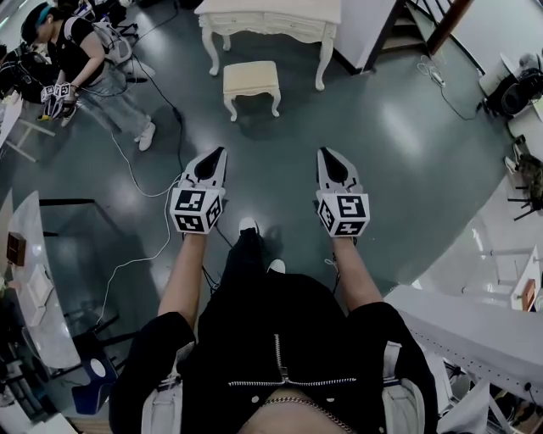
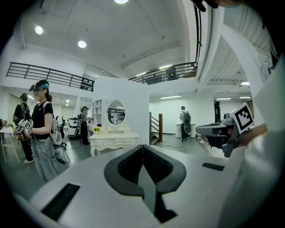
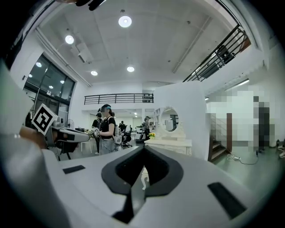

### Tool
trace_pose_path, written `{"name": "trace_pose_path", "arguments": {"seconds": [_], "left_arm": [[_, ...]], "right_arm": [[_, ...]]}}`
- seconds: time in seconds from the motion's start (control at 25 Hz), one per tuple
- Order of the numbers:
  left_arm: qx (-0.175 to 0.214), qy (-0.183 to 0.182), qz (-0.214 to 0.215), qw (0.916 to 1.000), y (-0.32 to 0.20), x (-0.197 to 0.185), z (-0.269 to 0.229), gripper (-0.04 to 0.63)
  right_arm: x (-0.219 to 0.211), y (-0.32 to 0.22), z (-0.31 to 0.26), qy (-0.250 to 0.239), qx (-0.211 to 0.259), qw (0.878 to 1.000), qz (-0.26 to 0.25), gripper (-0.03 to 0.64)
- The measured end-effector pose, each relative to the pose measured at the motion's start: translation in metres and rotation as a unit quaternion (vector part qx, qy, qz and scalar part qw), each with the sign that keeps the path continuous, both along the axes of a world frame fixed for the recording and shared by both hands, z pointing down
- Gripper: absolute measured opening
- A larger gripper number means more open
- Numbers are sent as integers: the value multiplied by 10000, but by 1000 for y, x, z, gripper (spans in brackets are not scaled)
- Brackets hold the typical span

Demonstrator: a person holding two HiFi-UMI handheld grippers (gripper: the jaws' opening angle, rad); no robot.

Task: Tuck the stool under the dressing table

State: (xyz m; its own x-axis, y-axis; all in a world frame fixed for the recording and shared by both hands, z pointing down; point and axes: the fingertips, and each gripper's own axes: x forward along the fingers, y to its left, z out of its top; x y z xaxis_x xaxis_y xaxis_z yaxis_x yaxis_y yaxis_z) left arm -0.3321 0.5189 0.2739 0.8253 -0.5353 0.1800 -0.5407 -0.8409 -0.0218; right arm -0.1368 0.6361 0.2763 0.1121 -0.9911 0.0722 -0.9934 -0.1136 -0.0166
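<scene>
Dressing table (image 1: 270, 12) stands at the far end of the floor, nothing under it that we see | stool (image 1: 251, 78) sits just in front of it, fully out, untouched | left gripper (image 1: 221, 153) and right gripper (image 1: 326, 153) well short of stool, jaws together on nothing | we judge approach, contact and push all remain.

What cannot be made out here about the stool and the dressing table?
Head view: the dressing table is cut off by the top edge, so its back part is missing.
Left gripper view: the stool, plain in the head view, is hidden behind the left gripper.
Right gripper view: the right gripper hides it too, save perhaps a white sliver in the gap.
</scene>
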Motion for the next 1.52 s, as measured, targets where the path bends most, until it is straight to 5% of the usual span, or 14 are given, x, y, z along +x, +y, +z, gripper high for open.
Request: {"name": "trace_pose_path", "arguments": {"seconds": [0.44,0.92,1.52], "left_arm": [[-94,58,144,9998,-86,70,18,21],[-70,17,318,9995,-251,153,11,21],[-341,-16,298,9990,-367,202,33,21]], "right_arm": [[58,-77,12,35,-72,9999,130,6],[131,-249,-1,72,-121,9998,167,7],[178,-362,18,-4,-282,9995,162,6]]}}
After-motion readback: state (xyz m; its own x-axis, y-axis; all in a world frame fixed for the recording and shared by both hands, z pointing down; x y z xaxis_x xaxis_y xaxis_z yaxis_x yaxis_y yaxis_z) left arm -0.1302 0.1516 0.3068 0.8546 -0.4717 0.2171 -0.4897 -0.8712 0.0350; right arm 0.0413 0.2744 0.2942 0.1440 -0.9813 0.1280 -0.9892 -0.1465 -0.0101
